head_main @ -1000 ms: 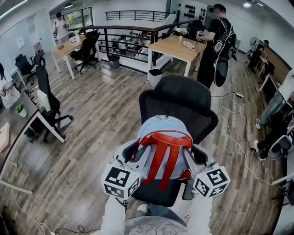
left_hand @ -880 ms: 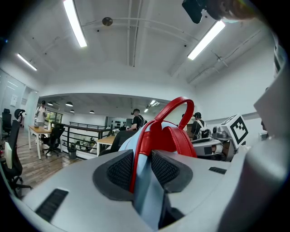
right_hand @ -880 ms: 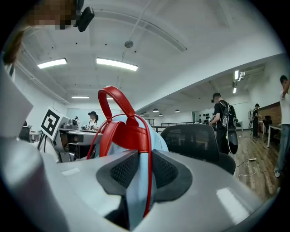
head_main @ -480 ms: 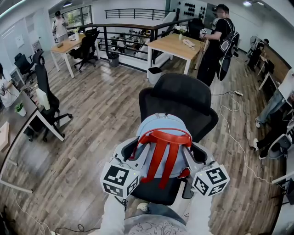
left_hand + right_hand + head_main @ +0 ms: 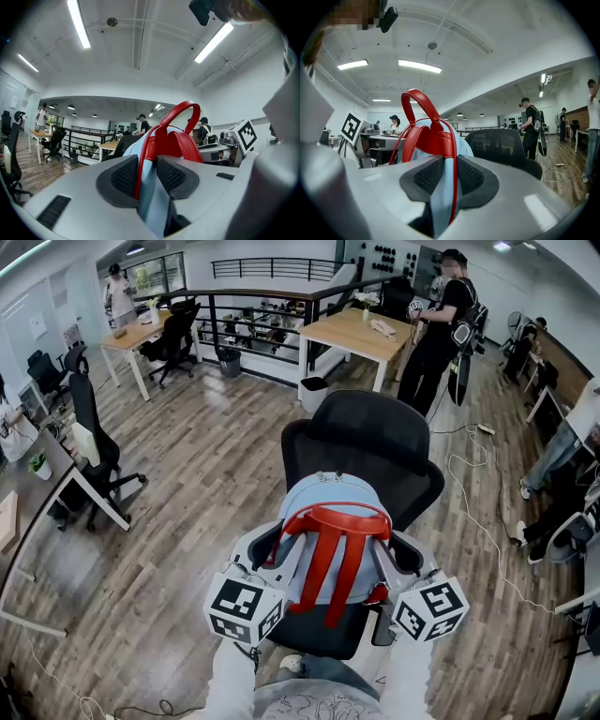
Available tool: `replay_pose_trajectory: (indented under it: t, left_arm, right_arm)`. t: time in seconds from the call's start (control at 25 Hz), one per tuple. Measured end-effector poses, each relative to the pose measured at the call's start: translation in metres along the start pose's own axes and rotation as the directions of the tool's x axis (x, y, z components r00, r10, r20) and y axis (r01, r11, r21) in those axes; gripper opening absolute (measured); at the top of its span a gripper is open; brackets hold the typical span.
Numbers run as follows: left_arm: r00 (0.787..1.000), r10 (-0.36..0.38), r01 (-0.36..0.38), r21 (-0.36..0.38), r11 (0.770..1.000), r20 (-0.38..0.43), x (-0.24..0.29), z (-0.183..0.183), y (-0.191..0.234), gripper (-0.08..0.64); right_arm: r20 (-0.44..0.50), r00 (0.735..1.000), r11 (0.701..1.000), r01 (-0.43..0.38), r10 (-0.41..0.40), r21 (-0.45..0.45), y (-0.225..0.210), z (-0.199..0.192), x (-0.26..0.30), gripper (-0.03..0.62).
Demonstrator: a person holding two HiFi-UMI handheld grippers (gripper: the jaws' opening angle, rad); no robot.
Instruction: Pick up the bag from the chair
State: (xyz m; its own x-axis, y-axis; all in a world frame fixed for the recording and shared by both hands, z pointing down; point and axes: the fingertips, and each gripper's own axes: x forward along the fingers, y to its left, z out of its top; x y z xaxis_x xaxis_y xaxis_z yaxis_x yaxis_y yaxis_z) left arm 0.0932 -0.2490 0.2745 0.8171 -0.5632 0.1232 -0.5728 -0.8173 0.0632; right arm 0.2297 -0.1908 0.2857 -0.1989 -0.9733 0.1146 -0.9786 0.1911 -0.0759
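Observation:
A light blue bag (image 5: 330,512) with red straps (image 5: 337,554) stands upright over the seat of a black office chair (image 5: 373,442). My left gripper (image 5: 269,554) grips its left side and my right gripper (image 5: 389,563) its right side. In the left gripper view the black pads (image 5: 125,176) pinch a fold of the blue bag (image 5: 151,187) along its red trim. The right gripper view shows the same: pads (image 5: 471,177) pressed on blue fabric of the bag (image 5: 443,194), red handle (image 5: 419,103) arching above. Whether the bag's base touches the seat is hidden.
A person with a backpack (image 5: 439,329) stands by a wooden table (image 5: 361,334) behind the chair. Another black chair (image 5: 94,442) and a desk edge are at the left. A black railing (image 5: 253,320) runs across the back. Cables (image 5: 478,512) lie on the wood floor at the right.
Both grippers and the bag stay where they were. The person at the back table has shifted slightly.

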Motion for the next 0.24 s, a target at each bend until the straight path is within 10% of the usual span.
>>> replay_pose_trajectory:
  t: [0.24]
  left_arm:
    - [1.000, -0.001, 0.001, -0.002, 1.000, 0.001, 0.0006, 0.0041, 0.0013, 0.123]
  right_arm:
    - [-0.002, 1.000, 1.000, -0.002, 0.002, -0.006, 0.0006, 0.0047, 0.0011, 0.103]
